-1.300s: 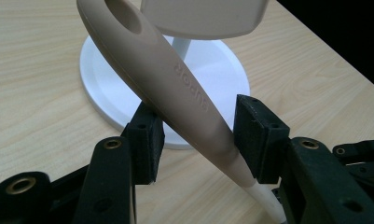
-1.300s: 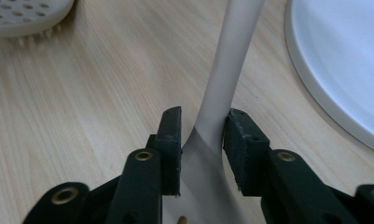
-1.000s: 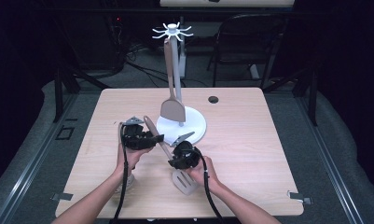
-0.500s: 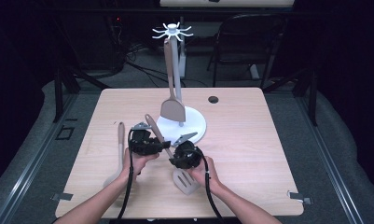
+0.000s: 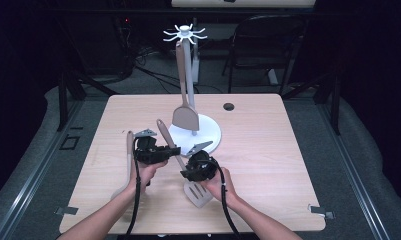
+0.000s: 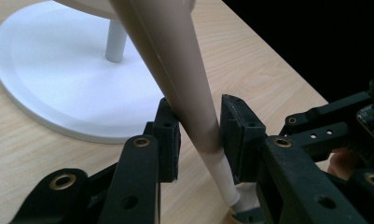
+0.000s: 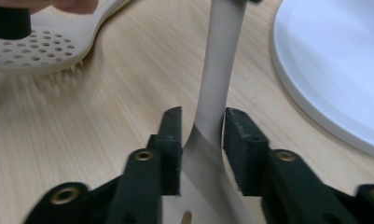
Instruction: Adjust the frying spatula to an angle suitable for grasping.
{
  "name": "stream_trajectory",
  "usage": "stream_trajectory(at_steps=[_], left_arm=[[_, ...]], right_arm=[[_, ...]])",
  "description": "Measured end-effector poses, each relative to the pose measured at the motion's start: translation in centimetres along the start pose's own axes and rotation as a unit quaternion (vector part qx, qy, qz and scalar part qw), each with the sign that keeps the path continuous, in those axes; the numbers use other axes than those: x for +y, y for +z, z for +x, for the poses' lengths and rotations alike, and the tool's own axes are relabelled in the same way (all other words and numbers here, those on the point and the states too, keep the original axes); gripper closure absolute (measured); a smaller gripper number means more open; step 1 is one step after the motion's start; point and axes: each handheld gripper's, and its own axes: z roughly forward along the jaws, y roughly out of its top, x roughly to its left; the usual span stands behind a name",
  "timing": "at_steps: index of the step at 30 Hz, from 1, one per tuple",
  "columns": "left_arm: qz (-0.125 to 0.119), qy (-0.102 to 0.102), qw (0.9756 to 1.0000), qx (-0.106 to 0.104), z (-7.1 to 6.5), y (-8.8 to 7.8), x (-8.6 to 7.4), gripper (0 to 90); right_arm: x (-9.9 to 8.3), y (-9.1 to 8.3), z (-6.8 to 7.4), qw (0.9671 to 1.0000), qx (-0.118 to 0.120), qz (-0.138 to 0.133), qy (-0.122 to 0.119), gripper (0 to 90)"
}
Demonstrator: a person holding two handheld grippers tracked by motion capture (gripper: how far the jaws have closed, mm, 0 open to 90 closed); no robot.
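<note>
High view overhead facing forward, gripper views close, sharing white stand base (image 6: 58, 88)

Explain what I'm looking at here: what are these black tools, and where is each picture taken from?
A person holds a two-jaw claw in each hand. One picture looks down on the table from above; the other two come from cameras riding on the claws. A white utensil stand has a spatula hanging from it, and a perforated spoon lies at the left. The left claw has just been closing and grips the slotted turner by its handle. The right claw, around its neck, has just been opening.
</note>
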Motion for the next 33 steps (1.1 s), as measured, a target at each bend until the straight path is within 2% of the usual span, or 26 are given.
stream_trajectory(at_steps=[4,8,11,16,20,24,33], left_arm=[[-0.002,-0.008,1.0,-0.005,0.2,-0.4,0.1,70.4],[-0.011,-0.01,0.9998,-0.014,0.1,-0.6,0.2,71.5],[-0.018,-0.012,0.9996,-0.021,0.1,-0.7,0.4,72.4],[-0.023,-0.011,0.9993,-0.027,0.1,-1.0,0.7,73.7],[-0.029,-0.013,0.9989,-0.034,0.0,-1.3,0.9,74.8],[-0.037,-0.014,0.9984,-0.041,-0.2,-1.7,1.2,76.0],[-0.051,0.011,0.9979,-0.039,-0.8,-2.6,2.1,76.7]], right_arm=[[0.0,-0.7,-0.2,1.0,0.002,-0.002,-0.007,60.4],[-0.2,-1.4,-0.7,1.0,0.003,0.001,-0.002,54.7],[-0.4,-1.8,-1.4,0.9999,0.006,0.007,0.005,47.6],[-1.0,-2.6,-2.4,0.9998,-0.003,0.016,0.012,31.4],[-1.4,-3.3,-3.1,0.9992,-0.015,0.034,0.018,19.2],[-1.7,-4.1,-3.9,0.9989,-0.025,0.033,0.022,14.2],[-2.5,-5.2,-5.4,0.9974,-0.052,0.04,0.028,7.4]])
